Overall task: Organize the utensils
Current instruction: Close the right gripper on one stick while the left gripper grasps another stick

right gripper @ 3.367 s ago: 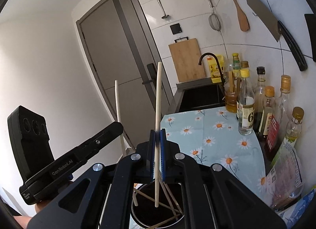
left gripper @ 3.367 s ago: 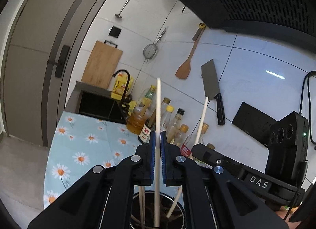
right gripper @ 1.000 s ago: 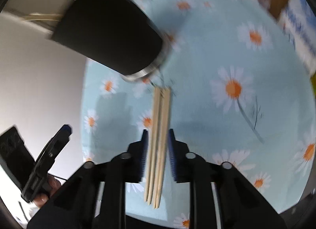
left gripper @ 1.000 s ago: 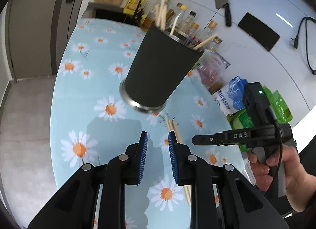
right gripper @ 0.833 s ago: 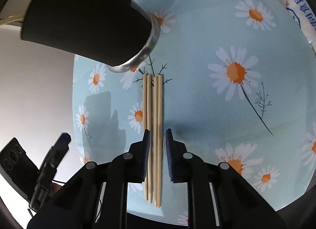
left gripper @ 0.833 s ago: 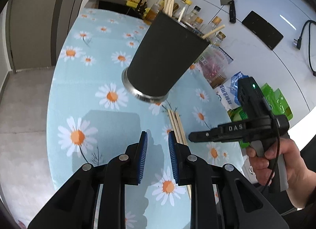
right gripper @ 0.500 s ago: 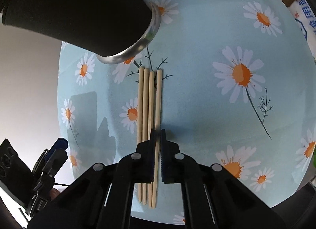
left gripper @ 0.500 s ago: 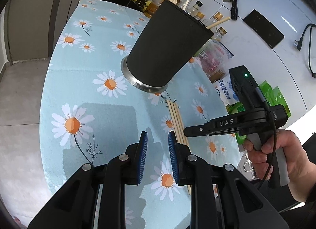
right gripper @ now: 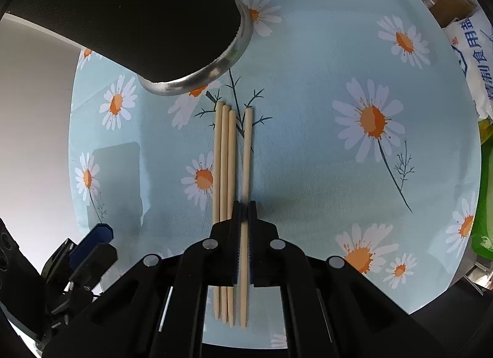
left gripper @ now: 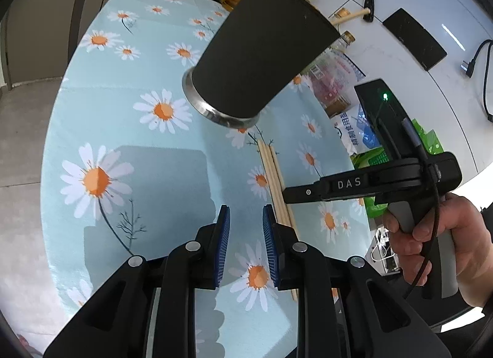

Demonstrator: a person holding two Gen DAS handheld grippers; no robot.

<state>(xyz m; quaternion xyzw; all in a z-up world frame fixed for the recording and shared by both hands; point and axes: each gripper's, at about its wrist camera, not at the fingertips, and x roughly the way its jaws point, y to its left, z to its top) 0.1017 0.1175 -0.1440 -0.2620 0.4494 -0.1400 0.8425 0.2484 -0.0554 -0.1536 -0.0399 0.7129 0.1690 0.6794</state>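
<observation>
The right tool (right gripper: 244, 210) is clamped on one chopstick (right gripper: 246, 154); three chopsticks (right gripper: 224, 160) lie just left of it on the tabletop (right gripper: 308, 157). The left tool (left gripper: 246, 228) stands slightly open and empty. Some chopsticks already stand in the black cup (left gripper: 262, 49) ahead, so four remain.

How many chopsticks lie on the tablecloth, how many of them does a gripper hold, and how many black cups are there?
Chopsticks lying loose on the tablecloth: 3
Chopsticks held in the right gripper: 1
Black cups: 1
Total: 5 things
</observation>
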